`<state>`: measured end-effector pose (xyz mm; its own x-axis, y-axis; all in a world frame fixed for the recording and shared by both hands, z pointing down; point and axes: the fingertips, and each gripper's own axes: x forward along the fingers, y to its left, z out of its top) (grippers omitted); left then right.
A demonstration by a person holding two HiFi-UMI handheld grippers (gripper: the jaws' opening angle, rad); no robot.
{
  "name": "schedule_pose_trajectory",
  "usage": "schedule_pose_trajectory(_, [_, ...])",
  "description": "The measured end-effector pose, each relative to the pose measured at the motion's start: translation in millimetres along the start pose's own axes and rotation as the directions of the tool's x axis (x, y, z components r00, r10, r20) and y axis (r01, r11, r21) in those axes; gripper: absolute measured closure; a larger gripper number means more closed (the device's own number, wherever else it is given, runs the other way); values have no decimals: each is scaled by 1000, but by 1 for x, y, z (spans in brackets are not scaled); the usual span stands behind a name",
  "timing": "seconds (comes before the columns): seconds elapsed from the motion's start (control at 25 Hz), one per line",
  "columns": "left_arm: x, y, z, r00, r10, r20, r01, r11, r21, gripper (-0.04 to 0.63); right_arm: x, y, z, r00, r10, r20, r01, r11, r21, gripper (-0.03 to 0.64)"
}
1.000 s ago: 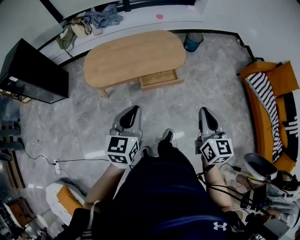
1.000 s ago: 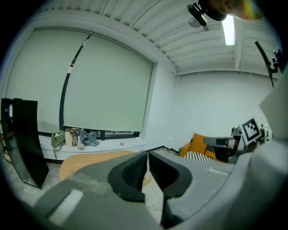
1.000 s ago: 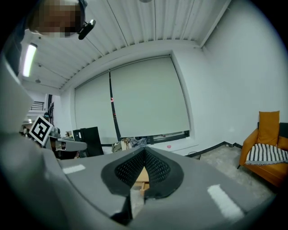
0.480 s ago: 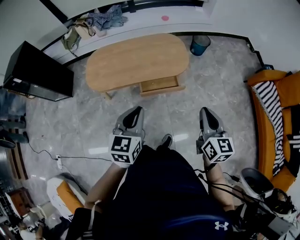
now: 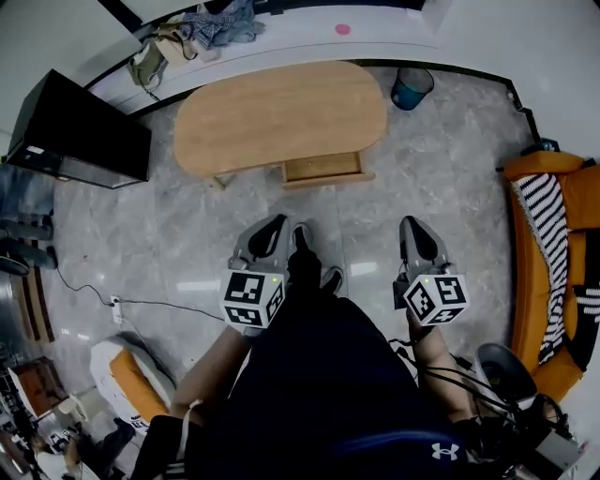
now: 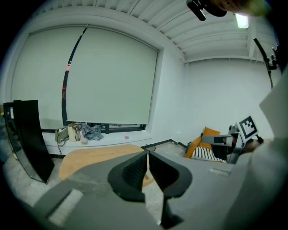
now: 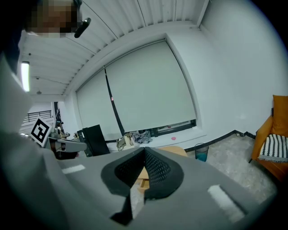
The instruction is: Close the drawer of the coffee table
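Observation:
The oval wooden coffee table [image 5: 272, 112] stands on the grey stone floor ahead of me. Its drawer [image 5: 324, 168] is pulled out from the near side, towards me. My left gripper [image 5: 274, 227] and right gripper [image 5: 411, 226] are held in the air well short of the table, both pointing at it. Both are shut with nothing between the jaws. In the left gripper view the left gripper [image 6: 147, 154] shows only a thin slit, with the tabletop [image 6: 90, 156] beyond it. In the right gripper view the right gripper [image 7: 144, 150] has the drawer's wood [image 7: 142, 176] behind its pads.
A black flat panel [image 5: 84, 141] leans at the left. A blue bin [image 5: 412, 87] stands past the table's right end. An orange sofa with a striped cushion [image 5: 553, 225] lines the right side. Bags and clothes [image 5: 197, 28] lie on the window ledge. A cable and power strip [image 5: 117, 305] lie at the left.
Both grippers have moved forward towards the table, which now sits a little nearer in the head view. A foot has swung forward between the grippers. The jaws stay shut.

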<state>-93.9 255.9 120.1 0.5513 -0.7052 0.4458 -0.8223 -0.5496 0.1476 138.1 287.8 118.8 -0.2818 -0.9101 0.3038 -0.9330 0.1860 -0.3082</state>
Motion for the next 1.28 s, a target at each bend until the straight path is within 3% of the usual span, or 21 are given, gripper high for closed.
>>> schedule_pose_trajectory(0.32, [52,34,14,1000,-16,-3,16,1000,-26,578,52,-13,12,1000,-15,-23,15,1000,-11,615])
schedule_pose_trajectory(0.8, [138,109,77,998,-65,15,65,998,-15,578,155,-21,54,998,-60,-29,60,998,-8,615])
schedule_pose_trajectory(1.28, [194,165,44,992,-86,-88,82,995,-48,578,223,-37,41,987,-96,-127,93,995,-29,615])
